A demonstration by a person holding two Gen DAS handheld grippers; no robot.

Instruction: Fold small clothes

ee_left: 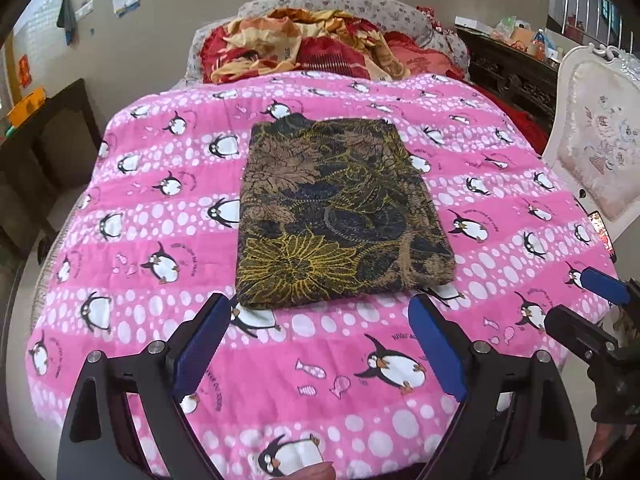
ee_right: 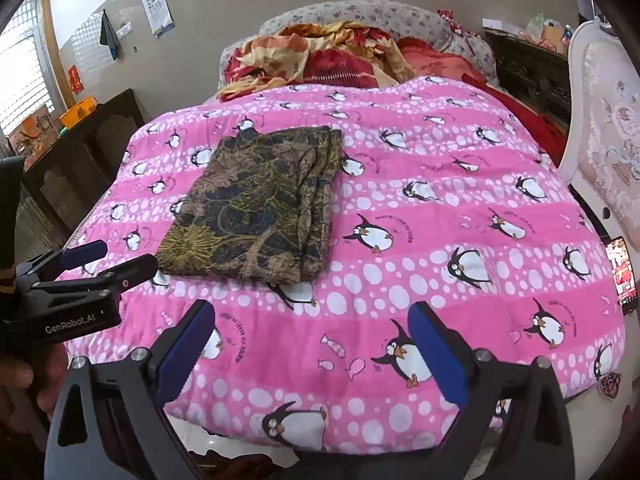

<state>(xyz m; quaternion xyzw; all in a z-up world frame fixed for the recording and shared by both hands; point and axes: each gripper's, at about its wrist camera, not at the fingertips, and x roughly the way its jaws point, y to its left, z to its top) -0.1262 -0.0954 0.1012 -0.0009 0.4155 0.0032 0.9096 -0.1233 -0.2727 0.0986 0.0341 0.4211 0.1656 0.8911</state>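
A dark brown, black and yellow flower-patterned garment (ee_left: 340, 212) lies folded into a flat rectangle on the pink penguin blanket (ee_left: 140, 216). It also shows in the right wrist view (ee_right: 260, 204), with layered edges on its right side. My left gripper (ee_left: 320, 312) is open and empty, just short of the garment's near edge. My right gripper (ee_right: 312, 320) is open and empty, in front of the garment and to its right. Each gripper shows in the other's view: the right one (ee_left: 588, 300) at the right edge, the left one (ee_right: 116, 258) at the left edge.
A heap of red and orange bedding (ee_left: 316, 44) lies at the head of the bed. A white padded chair (ee_left: 600, 148) stands right, a phone (ee_right: 622, 276) by it. Dark wooden furniture (ee_left: 52, 148) stands left, a cluttered dark cabinet (ee_left: 508, 64) at back right.
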